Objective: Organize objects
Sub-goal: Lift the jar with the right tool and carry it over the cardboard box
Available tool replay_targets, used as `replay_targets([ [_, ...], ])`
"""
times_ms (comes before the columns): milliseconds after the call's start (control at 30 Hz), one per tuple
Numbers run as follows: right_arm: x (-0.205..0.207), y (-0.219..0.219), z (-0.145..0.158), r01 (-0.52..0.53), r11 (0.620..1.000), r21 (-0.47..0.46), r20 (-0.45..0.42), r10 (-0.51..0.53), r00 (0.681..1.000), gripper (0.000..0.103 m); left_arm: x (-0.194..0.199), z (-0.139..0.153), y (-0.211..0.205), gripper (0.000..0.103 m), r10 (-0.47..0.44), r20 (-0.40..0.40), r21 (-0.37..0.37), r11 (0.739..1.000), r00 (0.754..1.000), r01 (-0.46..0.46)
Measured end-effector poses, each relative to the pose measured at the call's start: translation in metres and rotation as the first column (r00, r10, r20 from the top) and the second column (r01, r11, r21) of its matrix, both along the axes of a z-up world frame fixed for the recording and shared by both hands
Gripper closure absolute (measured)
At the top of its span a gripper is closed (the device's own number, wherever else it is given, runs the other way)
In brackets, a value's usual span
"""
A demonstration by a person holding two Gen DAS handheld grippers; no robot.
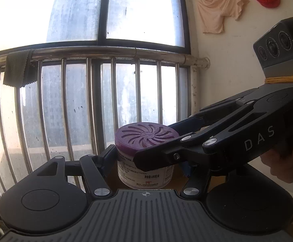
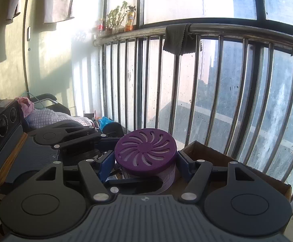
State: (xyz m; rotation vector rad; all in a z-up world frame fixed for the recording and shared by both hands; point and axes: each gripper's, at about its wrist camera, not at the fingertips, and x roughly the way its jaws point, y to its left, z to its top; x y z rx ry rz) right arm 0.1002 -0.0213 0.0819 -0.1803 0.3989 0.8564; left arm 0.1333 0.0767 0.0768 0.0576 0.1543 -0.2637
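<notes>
Both tongs are clamped on one thing — a small round tub [image 2: 146, 157] with a purple slotted lid [image 1: 146, 136] and a white printed label. From the right wrist view, the right tongs [image 2: 145, 164] are seen with a blue pad pressed to each side of the tub just under the lid, at 9 and 3 o'clock. The left tongs [image 1: 146, 161] grasp the same tub lower down, on the labelled wall; one pad is seen against the wall at 9 o'clock, the other is hidden behind the right tool, which crosses in from 3 o'clock. A hand [image 1: 283, 167] is seen on that tool's grip.

The tub is held upright in the air, in front of a barred railing [image 2: 206, 92], with an open cardboard box [image 2: 216, 155] below and behind it toward 2 o'clock. A dark cloth [image 2: 178, 40] is draped over the rail at 12 o'clock.

Risks noted:
- The two grips sit at different heights — if the hands drift apart or twist against each other, the lid may be pulled or turned off the body and the contents spilled.
- The smooth round wall could slip in the lower grip if one tool is released without warning.
- The crossed tools could knock together during any turn toward the box.
</notes>
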Motion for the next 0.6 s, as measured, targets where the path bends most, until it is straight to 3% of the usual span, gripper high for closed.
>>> replay_targets([
  [200,0.064,0.006,-0.006,0.025,1.0,-0.016,-0.112,-0.027,0.993,0.033,0.052,-0.004,0.013,0.039,-0.046,-0.127,-0.018,0.999,0.991,0.044],
  [333,0.102,0.009,-0.027,0.035,0.998,-0.059,-0.214,-0.047,0.976,0.033,0.084,-0.021,0.012,0.039,-0.068,-0.234,0.031,0.996,0.97,0.078],
  [467,0.148,0.004,-0.051,0.06,0.996,-0.069,-0.378,-0.081,0.922,0.033,0.121,-0.033,0.001,0.039,-0.068,-0.346,0.135,0.983,0.936,0.121],
  [600,0.184,-0.006,-0.073,0.093,0.995,-0.039,-0.484,-0.1,0.869,0.033,0.152,-0.041,-0.004,0.038,-0.043,-0.438,0.175,0.976,0.898,0.132],
])
